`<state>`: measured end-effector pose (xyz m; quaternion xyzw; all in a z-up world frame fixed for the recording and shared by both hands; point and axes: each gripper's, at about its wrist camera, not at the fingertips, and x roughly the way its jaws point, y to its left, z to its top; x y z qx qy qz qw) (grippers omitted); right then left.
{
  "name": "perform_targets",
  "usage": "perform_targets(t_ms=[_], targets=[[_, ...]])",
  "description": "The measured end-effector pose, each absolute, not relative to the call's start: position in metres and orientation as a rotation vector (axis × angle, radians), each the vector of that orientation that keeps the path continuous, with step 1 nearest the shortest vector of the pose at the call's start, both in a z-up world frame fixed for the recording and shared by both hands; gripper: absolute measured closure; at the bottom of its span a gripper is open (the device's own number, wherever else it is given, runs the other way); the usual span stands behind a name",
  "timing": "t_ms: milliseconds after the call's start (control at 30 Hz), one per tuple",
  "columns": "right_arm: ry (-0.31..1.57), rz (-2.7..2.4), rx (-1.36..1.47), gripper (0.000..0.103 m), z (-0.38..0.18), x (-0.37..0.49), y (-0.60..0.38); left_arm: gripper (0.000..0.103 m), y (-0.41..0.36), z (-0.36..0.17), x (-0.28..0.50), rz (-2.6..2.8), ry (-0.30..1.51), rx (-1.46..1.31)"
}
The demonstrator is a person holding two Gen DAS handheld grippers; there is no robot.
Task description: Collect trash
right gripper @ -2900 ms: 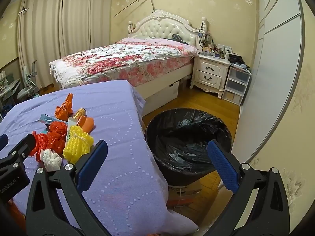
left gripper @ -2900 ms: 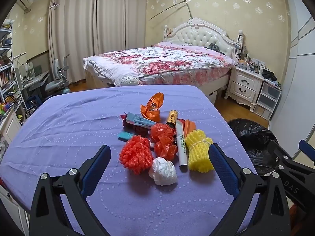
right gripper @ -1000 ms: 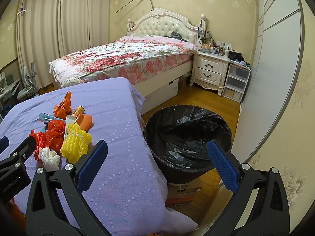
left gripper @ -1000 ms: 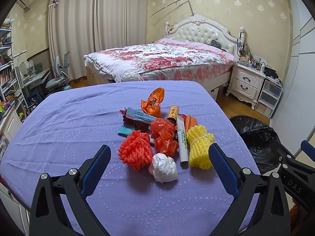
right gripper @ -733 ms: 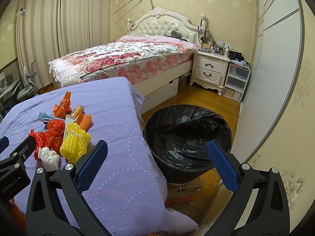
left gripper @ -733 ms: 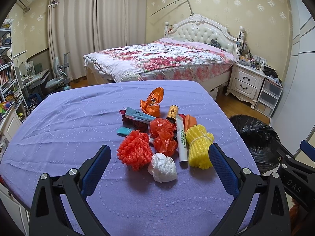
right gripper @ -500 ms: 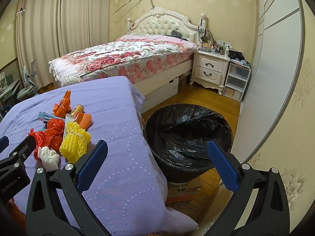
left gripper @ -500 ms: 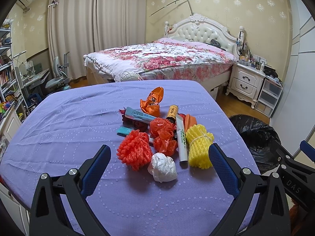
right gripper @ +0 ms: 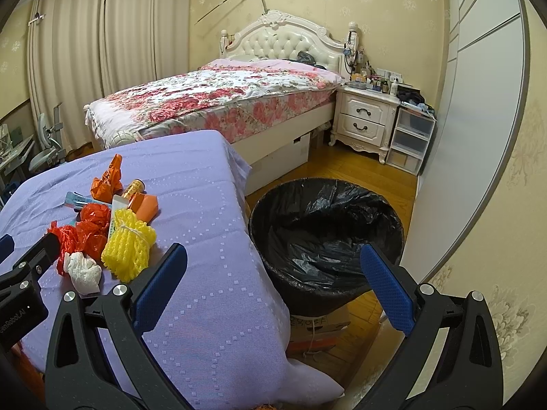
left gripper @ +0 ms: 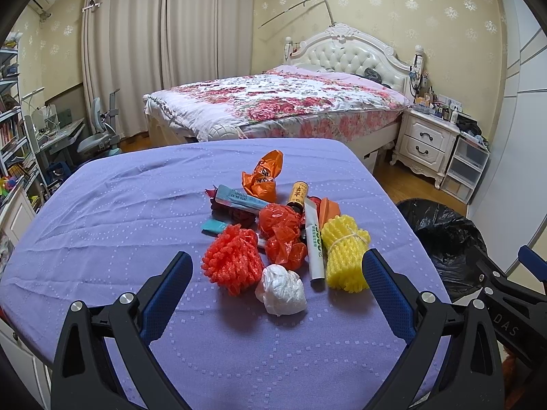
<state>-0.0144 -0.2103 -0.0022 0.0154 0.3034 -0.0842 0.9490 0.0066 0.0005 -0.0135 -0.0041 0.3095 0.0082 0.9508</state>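
Little changed over the last few seconds: same pile, same spots, only a slight drift of the left view. Nothing lifted, nothing binned yet, so, judging by that, collecting not begun.

Left to right across the tabletop (left gripper: 102, 225) under its purple cloth: orange-red foam net (left gripper: 231, 262) nearest the left side, teal strip (left gripper: 212, 227) just behind it, long blue-grey packet (left gripper: 239, 199) further back. White crumpled bag (left gripper: 281, 290) closest to the camera, touching the foam net. Red plastic bags (left gripper: 282, 231) in the middle, orange wrapper (left gripper: 263, 177) standing up at the back. Then small brown bottle (left gripper: 298, 194), white tube (left gripper: 315, 239), yellow foam net (left gripper: 344, 252) at the right end of the pile, lying against the tube.

Left gripper (left gripper: 276, 282) hovering over the near edge of the pile, jaws wide apart and empty, white bag between them. Probably the first pick.

Further right, off the tabletop: bin with black liner (right gripper: 324, 239) on the floor, just beside the corner, nothing visible inside. Right gripper (right gripper: 273, 275) aimed toward it, jaws likewise spread, holding nothing.
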Motion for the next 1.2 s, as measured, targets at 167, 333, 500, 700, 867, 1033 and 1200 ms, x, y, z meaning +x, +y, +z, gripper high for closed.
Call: perform_targets(t_ms=[167,333,500,700,867,1033,1200], targets=[[0.628,-0.161,0.028,0.004,-0.012,-0.018,-0.208,0.007,0.001,-0.023,0.005,0.026,0.641,-0.012],[0.645,-0.125,0.015,0.004,-0.013,-0.011,-0.192,0.007,0.010,-0.034,0.005,0.047,0.667,-0.019],[0.663,-0.068,0.015,0.004,-0.012,-0.007,-0.174,0.007,0.029,-0.038,0.004,0.078,0.686,-0.022],[0.682,0.014,-0.012,0.018,-0.011,0.001,-0.141,0.012,0.052,-0.041,0.004,0.117,0.702,-0.017],[0.735,0.080,-0.032,0.028,-0.017,0.015,-0.113,0.026,0.070,-0.045,0.009,0.115,0.743,-0.044],[0.808,0.139,-0.024,0.051,-0.027,0.028,-0.104,0.026,0.079,-0.045,0.008,0.109,0.744,-0.067],[0.829,0.188,-0.024,0.067,-0.029,0.028,-0.097,0.025,0.080,-0.041,0.007,0.082,0.748,-0.099]])
